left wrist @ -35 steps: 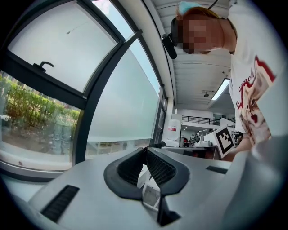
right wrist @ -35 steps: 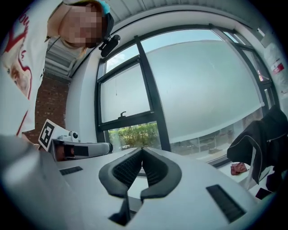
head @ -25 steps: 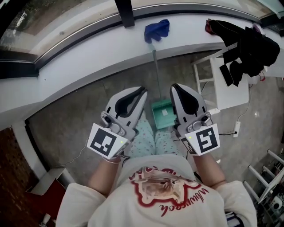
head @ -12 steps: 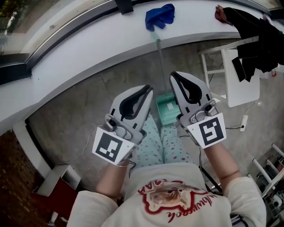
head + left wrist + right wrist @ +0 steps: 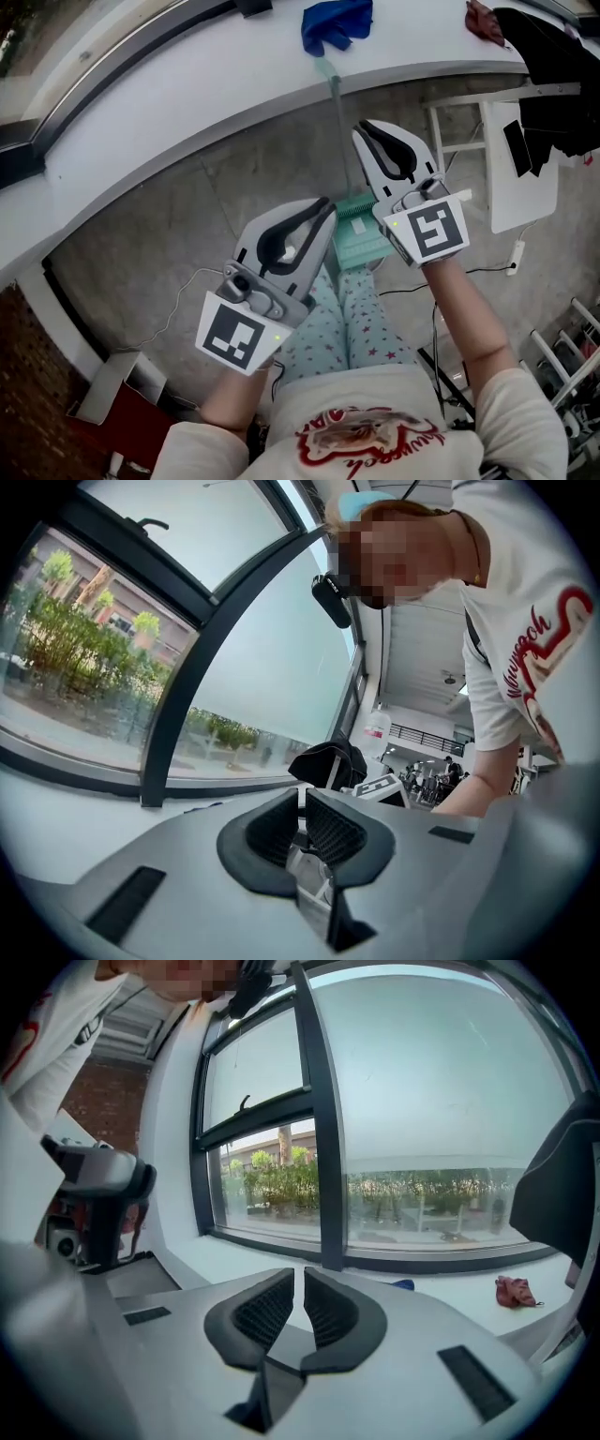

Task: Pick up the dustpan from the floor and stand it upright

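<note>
Teal dustpan [image 5: 361, 242], grey floor [image 5: 159, 253], deep blue cloth [image 5: 336, 23] up on the white sill [image 5: 187, 84], mint trousers [image 5: 375, 328] dotted with red stars.

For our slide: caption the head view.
Both shut, left tool and right tool hover above a green plastic long-handled dustpan on grey floor.
</note>
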Available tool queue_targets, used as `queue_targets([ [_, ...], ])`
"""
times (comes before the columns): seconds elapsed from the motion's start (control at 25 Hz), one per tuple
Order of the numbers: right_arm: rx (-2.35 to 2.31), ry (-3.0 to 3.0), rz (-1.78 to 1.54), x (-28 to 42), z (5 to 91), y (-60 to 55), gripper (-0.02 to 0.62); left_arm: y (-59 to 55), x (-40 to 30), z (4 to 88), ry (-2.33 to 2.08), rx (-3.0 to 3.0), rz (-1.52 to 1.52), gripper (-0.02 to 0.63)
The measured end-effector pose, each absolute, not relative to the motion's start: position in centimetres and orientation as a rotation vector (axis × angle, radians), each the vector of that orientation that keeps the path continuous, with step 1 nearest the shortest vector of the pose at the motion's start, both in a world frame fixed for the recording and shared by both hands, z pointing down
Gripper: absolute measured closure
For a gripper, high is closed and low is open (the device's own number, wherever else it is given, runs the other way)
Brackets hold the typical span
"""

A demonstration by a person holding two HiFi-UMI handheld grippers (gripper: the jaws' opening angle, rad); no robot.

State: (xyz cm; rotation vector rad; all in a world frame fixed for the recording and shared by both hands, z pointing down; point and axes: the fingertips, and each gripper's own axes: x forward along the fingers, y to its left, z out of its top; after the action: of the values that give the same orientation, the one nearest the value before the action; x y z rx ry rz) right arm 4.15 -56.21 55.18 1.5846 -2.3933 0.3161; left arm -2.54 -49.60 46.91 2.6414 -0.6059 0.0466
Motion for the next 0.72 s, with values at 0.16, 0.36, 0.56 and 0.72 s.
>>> queue_targets([
  [0.16, 1.574, -2.329, 0.345, 4.9, 59.1, -57.4, 0.487, -49.9, -2.4, 48.0, -0.599, 2.636, 0.045, 0.566],
  [0.36, 1.533, -2.252, 0.44, 5.3, 65.6, -58.7, 0.472, -50.0, -3.0, 49.1, -0.613, 2.62, 0.048, 0.566],
  [0.56, 1.514, -2.166, 0.556, 5.8, 71.7, -59.7, 0.431, -49.5, -3.4, 50.3, -0.611, 2.609, 0.059, 0.566],
  [0.72, 1.533, -2.098, 0.637, 6.4, 75.3, -60.8, 0.414, -48.8, -3.9, 51.1, -0.61, 2.591, 0.067, 0.566],
])
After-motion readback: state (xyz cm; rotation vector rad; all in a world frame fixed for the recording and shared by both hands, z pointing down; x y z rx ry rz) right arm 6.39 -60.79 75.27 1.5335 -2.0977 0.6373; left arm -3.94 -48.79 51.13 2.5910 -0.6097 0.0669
